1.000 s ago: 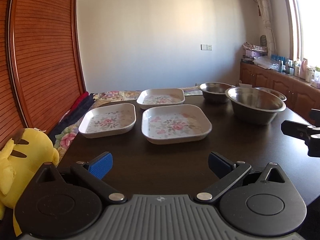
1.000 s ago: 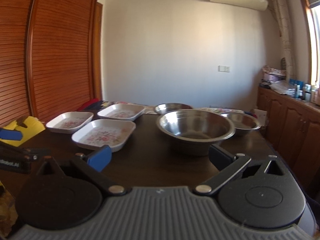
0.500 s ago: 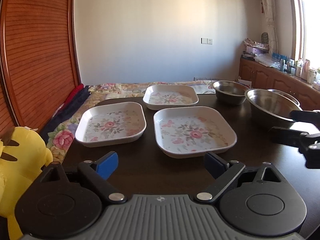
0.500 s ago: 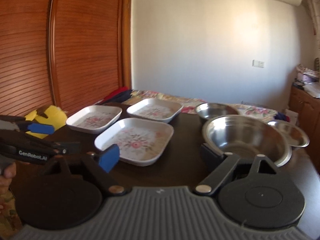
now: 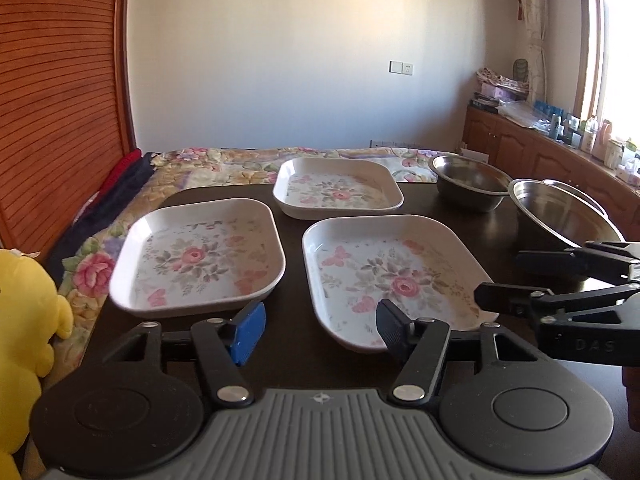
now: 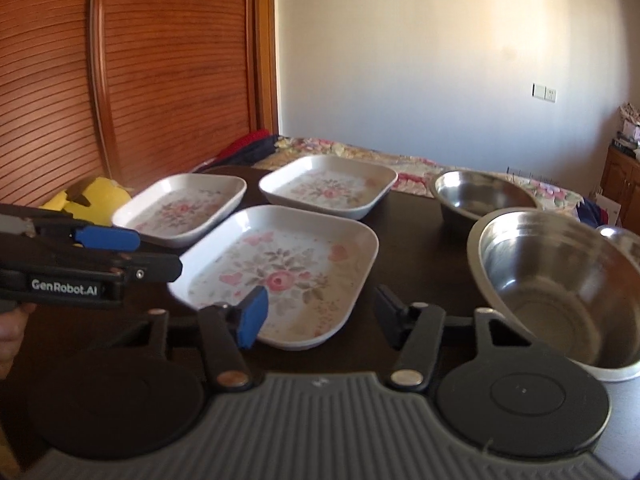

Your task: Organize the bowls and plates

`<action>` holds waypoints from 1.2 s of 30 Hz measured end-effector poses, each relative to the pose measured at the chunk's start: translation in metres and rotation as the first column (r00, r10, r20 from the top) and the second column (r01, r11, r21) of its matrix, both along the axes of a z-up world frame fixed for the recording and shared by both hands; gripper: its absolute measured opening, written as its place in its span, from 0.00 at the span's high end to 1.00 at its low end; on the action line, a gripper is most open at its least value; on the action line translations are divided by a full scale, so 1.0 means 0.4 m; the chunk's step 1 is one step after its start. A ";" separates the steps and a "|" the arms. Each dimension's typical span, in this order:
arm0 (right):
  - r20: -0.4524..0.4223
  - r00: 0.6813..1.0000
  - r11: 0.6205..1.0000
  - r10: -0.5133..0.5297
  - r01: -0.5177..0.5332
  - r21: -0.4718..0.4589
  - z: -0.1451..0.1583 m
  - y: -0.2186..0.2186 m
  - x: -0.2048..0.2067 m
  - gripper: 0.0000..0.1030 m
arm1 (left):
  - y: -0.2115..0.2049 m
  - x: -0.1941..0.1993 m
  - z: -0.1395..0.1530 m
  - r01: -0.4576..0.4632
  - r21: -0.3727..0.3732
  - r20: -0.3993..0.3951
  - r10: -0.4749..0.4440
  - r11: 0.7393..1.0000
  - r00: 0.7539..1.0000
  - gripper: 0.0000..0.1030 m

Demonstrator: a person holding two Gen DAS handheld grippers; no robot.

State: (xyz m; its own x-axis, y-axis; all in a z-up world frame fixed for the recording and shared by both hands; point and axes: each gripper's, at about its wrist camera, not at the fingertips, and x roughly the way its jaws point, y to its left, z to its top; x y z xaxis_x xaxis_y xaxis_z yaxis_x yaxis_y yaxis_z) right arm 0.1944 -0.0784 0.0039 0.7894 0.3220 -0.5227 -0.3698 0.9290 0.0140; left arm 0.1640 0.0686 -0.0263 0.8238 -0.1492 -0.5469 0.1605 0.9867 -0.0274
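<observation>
Left gripper (image 5: 320, 330) released, empty, low over tabletop (image 5: 288, 236) near edge, its right finger at the near rim of the front plate (image 5: 390, 276). Right gripper (image 6: 318, 312) also released, empty, fingers spanning that plate's near right corner. Two more floral plates (image 5: 198, 254) (image 5: 338, 192) behind. Steel bowls (image 6: 556, 288) (image 6: 480, 196) at tabletop's right side.

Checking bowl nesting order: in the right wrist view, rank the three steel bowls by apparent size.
1. Nearest steel bowl, largest by far, though it is also closest to the camera.
2. Far steel bowl, clearly smaller.
3. Third steel bowl, mostly hidden behind the nearest one at the right edge; its size cannot be judged, so this place is unsure.
</observation>
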 end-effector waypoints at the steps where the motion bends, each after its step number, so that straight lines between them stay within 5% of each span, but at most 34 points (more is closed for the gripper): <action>1: -0.002 1.000 1.000 -0.002 0.002 -0.004 -0.002 0.003 0.006 0.46 | 0.001 0.009 -0.003 0.003 -0.002 -0.003 -0.003 1.000 1.000 0.38; 36: -0.110 0.992 0.997 -0.056 0.062 0.055 -0.047 -0.026 0.120 0.76 | -0.005 0.117 -0.052 0.013 -0.020 -0.067 -0.014 1.000 0.998 0.79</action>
